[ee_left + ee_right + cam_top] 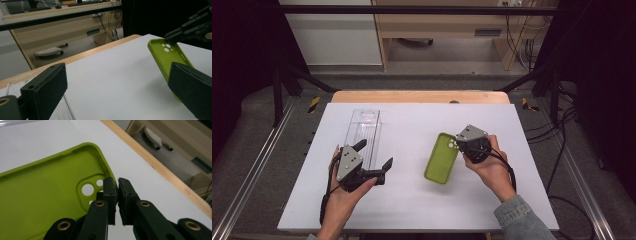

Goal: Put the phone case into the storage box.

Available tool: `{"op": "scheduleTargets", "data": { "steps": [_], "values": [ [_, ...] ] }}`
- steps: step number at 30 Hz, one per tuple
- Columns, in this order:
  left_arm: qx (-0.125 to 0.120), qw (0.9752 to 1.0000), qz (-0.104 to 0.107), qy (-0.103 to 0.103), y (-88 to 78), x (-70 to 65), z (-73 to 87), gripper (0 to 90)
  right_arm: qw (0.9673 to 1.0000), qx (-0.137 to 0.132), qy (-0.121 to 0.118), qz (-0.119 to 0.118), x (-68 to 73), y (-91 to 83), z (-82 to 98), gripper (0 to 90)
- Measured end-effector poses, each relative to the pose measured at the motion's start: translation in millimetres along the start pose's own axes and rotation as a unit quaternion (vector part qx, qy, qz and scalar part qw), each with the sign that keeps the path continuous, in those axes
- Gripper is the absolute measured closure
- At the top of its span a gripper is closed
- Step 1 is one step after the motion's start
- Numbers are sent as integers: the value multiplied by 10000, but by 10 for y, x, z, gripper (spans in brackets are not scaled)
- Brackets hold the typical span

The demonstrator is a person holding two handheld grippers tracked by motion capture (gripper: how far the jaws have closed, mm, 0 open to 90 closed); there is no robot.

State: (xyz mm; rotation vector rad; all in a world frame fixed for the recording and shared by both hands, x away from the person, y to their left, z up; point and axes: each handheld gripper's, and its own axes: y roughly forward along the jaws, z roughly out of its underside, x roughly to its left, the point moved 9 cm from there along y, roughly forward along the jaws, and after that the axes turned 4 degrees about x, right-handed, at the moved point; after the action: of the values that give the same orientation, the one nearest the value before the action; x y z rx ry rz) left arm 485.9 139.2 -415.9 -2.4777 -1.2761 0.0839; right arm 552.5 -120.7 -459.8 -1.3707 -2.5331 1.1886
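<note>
Green phone case (442, 158), hollow side up on the white table (412, 200) right of centre, its camera-hole edge pinched in the clenched right gripper (460, 145); left gripper (374, 155), jaws spread and holding nothing, beside the clear plastic box (363, 131).

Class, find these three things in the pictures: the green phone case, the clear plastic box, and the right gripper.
Green phone case (441, 159), high view, middle of its inner face.
Clear plastic box (363, 131), high view, middle of its see-through top.
Right gripper (117, 195), right gripper view, between the two black jaw tips at the case's edge.
</note>
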Motion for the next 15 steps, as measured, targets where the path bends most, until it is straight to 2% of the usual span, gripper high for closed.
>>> {"op": "scheduleTargets", "data": {
  "steps": [5, 9, 11, 13, 15],
  "values": [
    [-31, 10000, -42, -46, 45, -5, -61, 24, 9999, -81, -73, 124, -6, -72, -79, 851],
    [-4, 10000, -48, -16, 134, 43, -174, 25, 9997, -120, -172, 145, 40, -110, -146, 851],
    [18, 10000, 17, -66, 190, 52, -219, 26, 9994, -136, -267, 180, 66, -122, -174, 851],
    [13, 10000, 9, 22, 247, 60, -250, 26, 9992, -153, -311, 221, 79, -133, -198, 851],
    [82, 9999, 81, -37, 292, 33, -240, 27, 9989, -183, -336, 261, 82, -151, -227, 851]
  ]
}}
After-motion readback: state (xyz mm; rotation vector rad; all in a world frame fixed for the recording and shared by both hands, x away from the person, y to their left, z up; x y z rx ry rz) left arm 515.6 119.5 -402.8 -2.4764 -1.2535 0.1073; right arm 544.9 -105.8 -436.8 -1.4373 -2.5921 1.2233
